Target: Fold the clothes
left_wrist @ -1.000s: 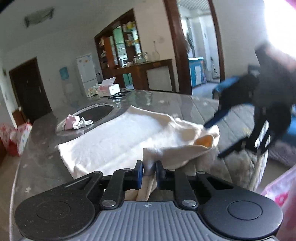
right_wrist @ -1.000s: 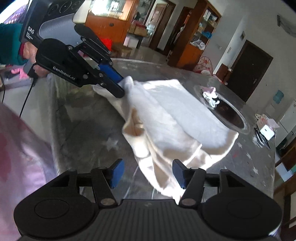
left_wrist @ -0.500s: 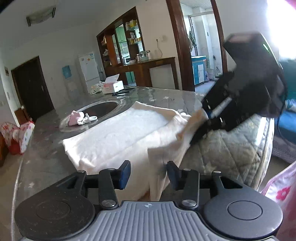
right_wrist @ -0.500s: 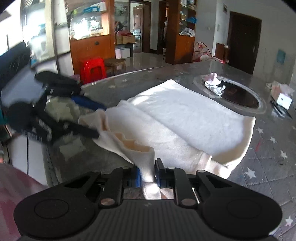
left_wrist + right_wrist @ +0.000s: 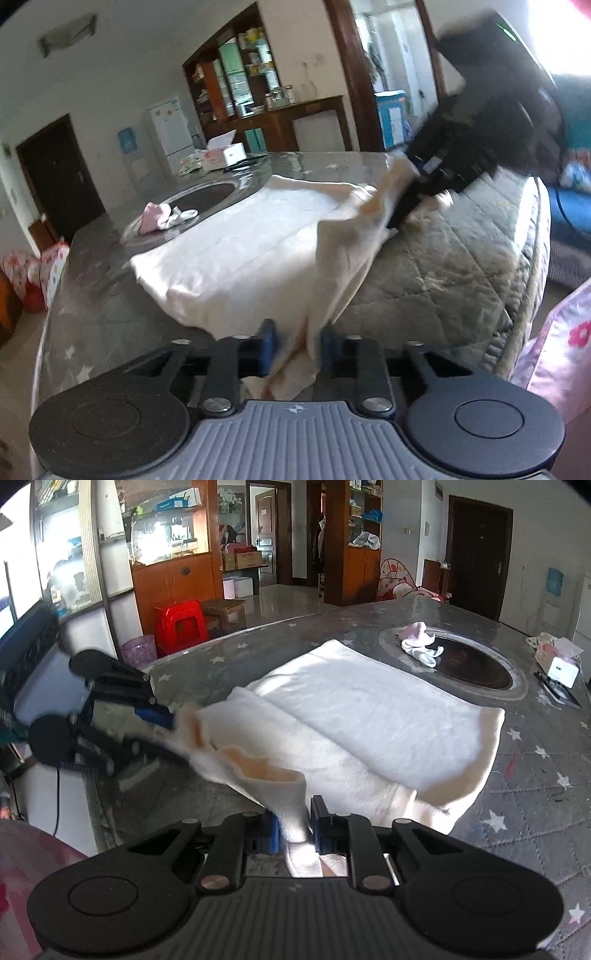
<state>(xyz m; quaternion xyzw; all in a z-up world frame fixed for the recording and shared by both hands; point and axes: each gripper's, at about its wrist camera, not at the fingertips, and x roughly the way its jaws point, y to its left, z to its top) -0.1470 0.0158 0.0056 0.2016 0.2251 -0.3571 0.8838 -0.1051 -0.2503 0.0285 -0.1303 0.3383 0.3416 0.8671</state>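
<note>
Cream fleece garment (image 5: 369, 716), half-folded beside the round glass turntable (image 5: 480, 664); my right gripper (image 5: 293, 829) pinches one edge, my left gripper (image 5: 295, 345), blurred, a gap around another.

A lived-in home is showing here: a fridge (image 5: 170, 130) is standing by the far wall, wooden cabinets (image 5: 236, 88) are holding jars and boxes, a red stool (image 5: 181, 626) is sitting on the tiled floor, and a tissue box (image 5: 225, 153) is lying on the table (image 5: 535, 775).
</note>
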